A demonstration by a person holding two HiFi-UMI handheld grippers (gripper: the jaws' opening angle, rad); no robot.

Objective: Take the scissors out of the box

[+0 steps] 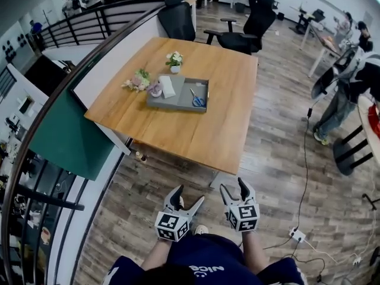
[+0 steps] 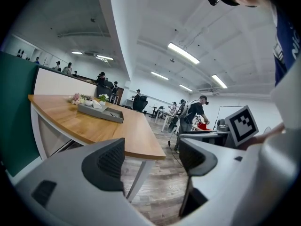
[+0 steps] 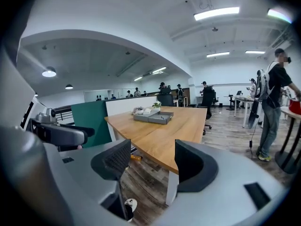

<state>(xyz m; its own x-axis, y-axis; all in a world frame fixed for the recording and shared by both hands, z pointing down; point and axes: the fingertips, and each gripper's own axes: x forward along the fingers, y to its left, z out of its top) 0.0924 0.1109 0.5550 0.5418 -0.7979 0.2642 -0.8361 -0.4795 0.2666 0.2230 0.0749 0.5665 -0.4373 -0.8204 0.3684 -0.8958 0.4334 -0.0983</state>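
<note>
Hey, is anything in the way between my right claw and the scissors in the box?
Nothing visible is. The scissors lie uncovered at the right end of the box, and only bare table and floor lie between them and the open right claw. The flowers stand left of the box, off that line.

Left tool (image 1: 190, 195) and right tool (image 1: 232, 185) held low — both gaping, empty.
</note>
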